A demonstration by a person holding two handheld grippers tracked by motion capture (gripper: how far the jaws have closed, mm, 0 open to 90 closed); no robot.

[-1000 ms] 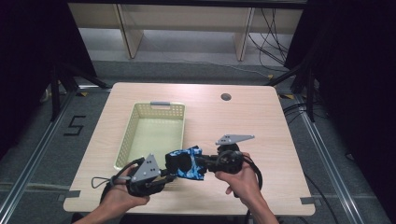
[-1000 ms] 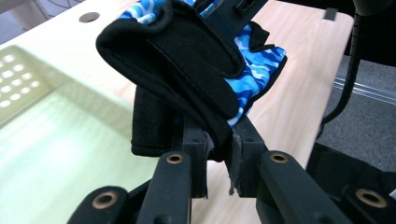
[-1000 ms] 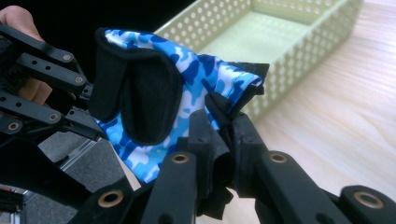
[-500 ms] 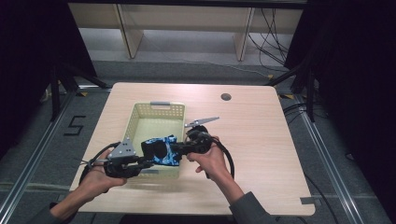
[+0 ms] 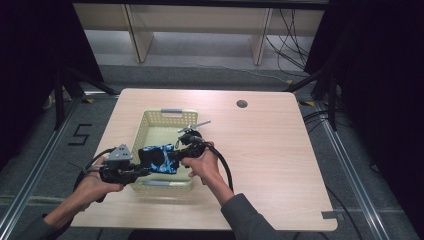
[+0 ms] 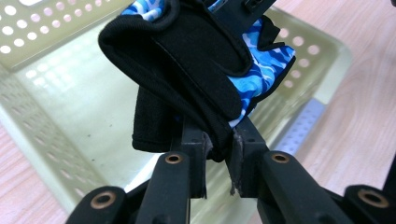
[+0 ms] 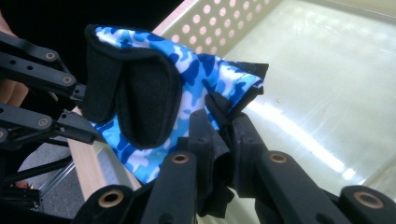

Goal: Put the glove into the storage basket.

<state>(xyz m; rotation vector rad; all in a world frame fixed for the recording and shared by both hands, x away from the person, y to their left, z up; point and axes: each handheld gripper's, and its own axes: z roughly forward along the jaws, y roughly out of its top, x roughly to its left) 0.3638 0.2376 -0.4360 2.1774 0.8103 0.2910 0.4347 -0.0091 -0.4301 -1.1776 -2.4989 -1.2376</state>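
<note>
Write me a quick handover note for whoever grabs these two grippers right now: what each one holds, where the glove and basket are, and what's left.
Left gripper: shut on one end of the blue and black glove.
Right gripper: shut on the glove's other end.
The glove hangs between them over the near part of the yellow basket, which sits on the table.
Done: glove lifted and brought over the basket.
Left, most likely: lower it in, open both jaws, pull back.

Counts: glove (image 5: 159,159) 1 | basket (image 5: 150,131) 1 | grippers 2: left gripper (image 5: 142,171), right gripper (image 5: 175,156) | counter (image 5: 270,150) 1
</note>
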